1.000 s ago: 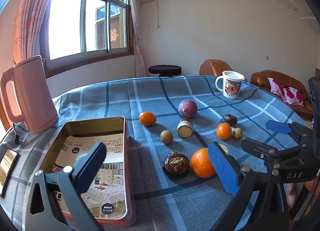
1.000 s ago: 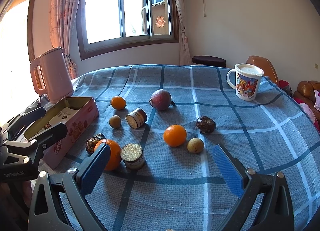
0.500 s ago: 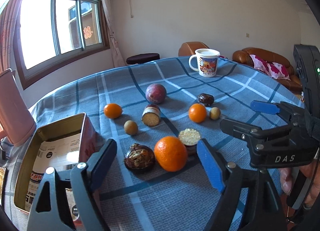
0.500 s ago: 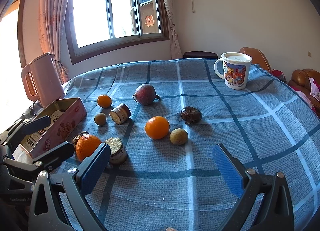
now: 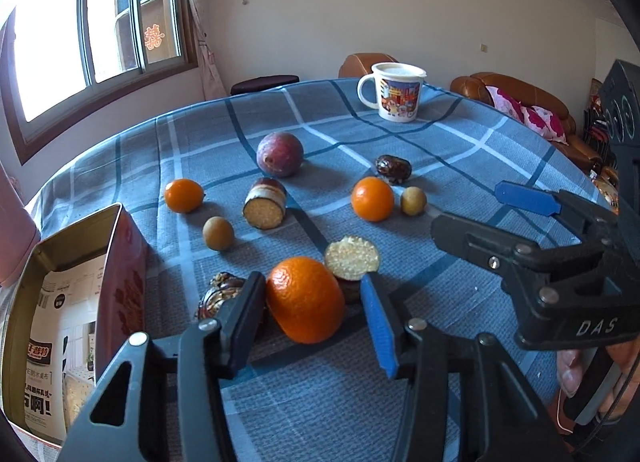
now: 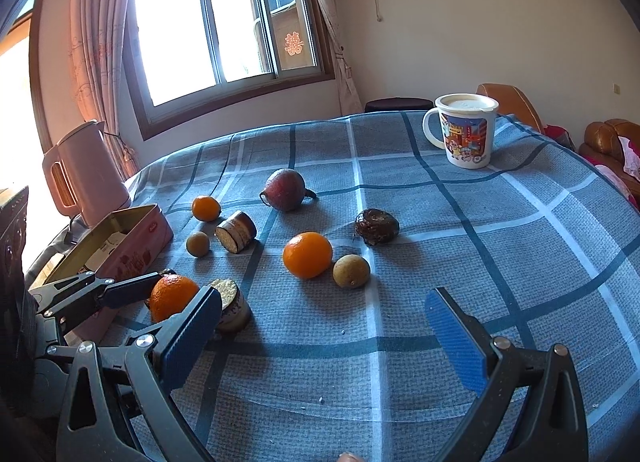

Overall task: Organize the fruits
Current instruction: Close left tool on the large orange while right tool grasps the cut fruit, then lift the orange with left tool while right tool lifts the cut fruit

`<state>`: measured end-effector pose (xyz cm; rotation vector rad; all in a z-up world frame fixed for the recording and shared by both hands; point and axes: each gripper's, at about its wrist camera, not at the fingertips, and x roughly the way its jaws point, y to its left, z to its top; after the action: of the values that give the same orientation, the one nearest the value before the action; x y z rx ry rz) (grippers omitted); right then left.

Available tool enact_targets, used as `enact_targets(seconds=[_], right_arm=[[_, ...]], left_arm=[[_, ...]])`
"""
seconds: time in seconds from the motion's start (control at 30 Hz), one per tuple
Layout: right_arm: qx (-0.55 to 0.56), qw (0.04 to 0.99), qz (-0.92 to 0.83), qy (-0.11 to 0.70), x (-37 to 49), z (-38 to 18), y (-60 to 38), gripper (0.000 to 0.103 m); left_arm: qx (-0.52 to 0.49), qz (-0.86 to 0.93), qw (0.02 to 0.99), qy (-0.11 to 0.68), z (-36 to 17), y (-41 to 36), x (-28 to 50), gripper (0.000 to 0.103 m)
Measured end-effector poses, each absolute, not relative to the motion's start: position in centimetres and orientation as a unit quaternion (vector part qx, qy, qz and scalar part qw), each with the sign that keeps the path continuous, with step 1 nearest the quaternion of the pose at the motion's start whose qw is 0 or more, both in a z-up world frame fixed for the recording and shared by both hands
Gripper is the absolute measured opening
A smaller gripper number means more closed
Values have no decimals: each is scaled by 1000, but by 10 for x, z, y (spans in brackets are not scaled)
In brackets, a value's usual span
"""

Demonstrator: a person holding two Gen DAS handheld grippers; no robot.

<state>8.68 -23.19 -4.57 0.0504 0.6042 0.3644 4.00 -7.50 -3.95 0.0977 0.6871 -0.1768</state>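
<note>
Several fruits lie on the blue checked tablecloth (image 5: 460, 166). My left gripper (image 5: 312, 306) is open, its jaws on either side of a large orange (image 5: 306, 298), not touching it on the right; the orange also shows in the right wrist view (image 6: 172, 296). Behind it lie a cut brown fruit (image 5: 352, 258) and a dark wrinkled fruit (image 5: 218, 294). Farther off are a smaller orange (image 5: 372, 198), a purple passion fruit (image 5: 280, 153) and small tan longans (image 5: 218, 233). My right gripper (image 6: 324, 336) is open and empty above bare cloth, right of the left gripper.
An open pink tin box (image 5: 60, 302) stands at the left, close to the left gripper. A pink kettle (image 6: 86, 174) stands behind it. A lidded picture mug (image 6: 466, 130) stands at the back right. Brown sofas (image 5: 520, 98) lie beyond the table.
My left gripper has moved forward and right, away from the tin, and now straddles the large orange with narrower jaws. The right gripper has drifted slightly and stays open.
</note>
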Motion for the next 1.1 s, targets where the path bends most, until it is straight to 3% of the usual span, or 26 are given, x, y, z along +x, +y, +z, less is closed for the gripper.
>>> enact_targets(seconds=[0.37, 0.4, 0.47, 0.53, 0.8, 0.87, 1.0, 1.1], right_arm=[[-4, 935, 183, 305, 90, -45, -220, 101], [-12, 932, 190, 308, 91, -45, -215, 99], [-26, 924, 208, 318, 93, -46, -205, 80], [-40, 917, 221, 329, 96, -48, -194, 73], [-67, 895, 260, 356, 101, -59, -166, 73], [-73, 890, 262, 365, 104, -62, -161, 60], [-75, 881, 270, 380, 108, -67, -157, 53], [-78, 878, 278, 382, 107, -68, -156, 39]], left_arm=[[3, -84, 952, 295, -26, -45, 29, 40], [0, -81, 953, 293, -25, -42, 29, 40], [-7, -78, 954, 290, -23, -35, 28, 40], [-11, -73, 955, 288, -22, -32, 27, 40], [-29, -73, 958, 276, -21, -21, 23, 40], [-34, -74, 958, 273, -20, -20, 23, 40], [-40, -75, 961, 263, -17, -18, 20, 40], [-42, -77, 962, 260, -17, -18, 20, 40]])
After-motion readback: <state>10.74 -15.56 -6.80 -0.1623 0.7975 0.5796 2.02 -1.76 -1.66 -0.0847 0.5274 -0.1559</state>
